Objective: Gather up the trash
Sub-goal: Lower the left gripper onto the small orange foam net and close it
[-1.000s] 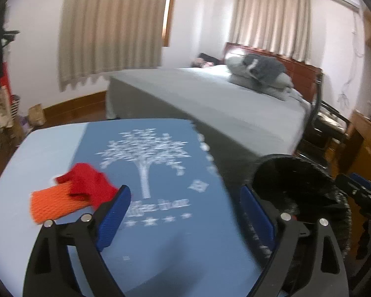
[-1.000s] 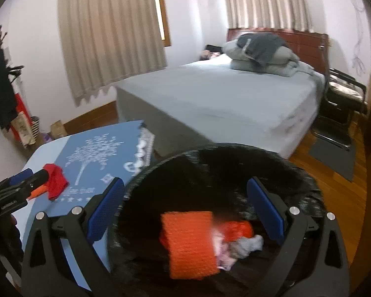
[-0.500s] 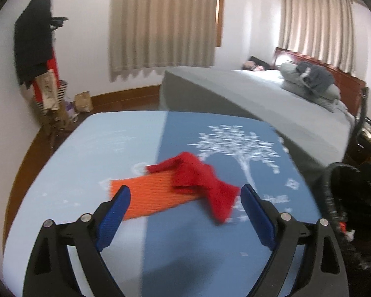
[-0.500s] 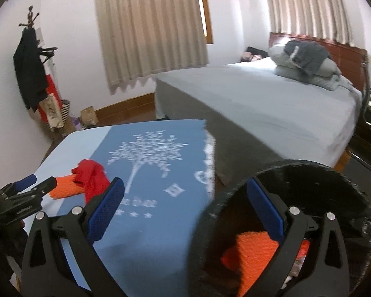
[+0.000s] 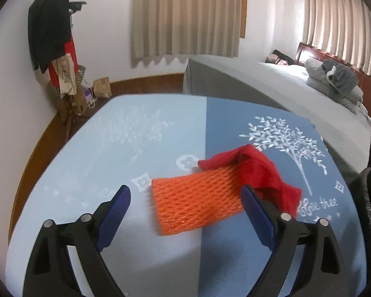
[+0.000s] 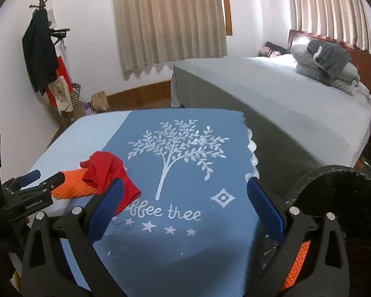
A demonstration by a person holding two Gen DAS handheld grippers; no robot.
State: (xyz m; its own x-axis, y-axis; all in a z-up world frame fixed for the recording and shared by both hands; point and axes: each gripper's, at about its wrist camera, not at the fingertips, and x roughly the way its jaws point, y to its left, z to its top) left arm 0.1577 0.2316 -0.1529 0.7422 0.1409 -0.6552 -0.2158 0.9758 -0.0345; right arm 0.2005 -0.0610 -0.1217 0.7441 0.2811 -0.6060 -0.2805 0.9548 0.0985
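An orange foam net [image 5: 197, 198] lies on the blue tablecloth [image 5: 148, 148], with a crumpled red cloth [image 5: 257, 170] draped over its right end. My left gripper [image 5: 185, 203] hovers open just in front of the net, which shows between its blue fingers. In the right wrist view the same orange net [image 6: 74, 185] and red cloth [image 6: 104, 170] sit at the left, with the left gripper [image 6: 47, 177] reaching toward them. My right gripper [image 6: 185, 203] is open and empty over the tree print. The black trash bin [image 6: 338, 193] stands at the table's right edge, with an orange net [image 6: 296, 264] inside.
A grey bed [image 6: 284, 99] with folded bedding [image 6: 326, 61] lies beyond the table. A coat rack [image 5: 52, 32] with bags stands at the left wall. The bin's black rim [image 5: 368, 198] shows at the right of the left wrist view.
My left gripper swung left and closer to the orange net and red cloth, which now sit between its fingers. My right gripper moved off the bin and over the tablecloth.
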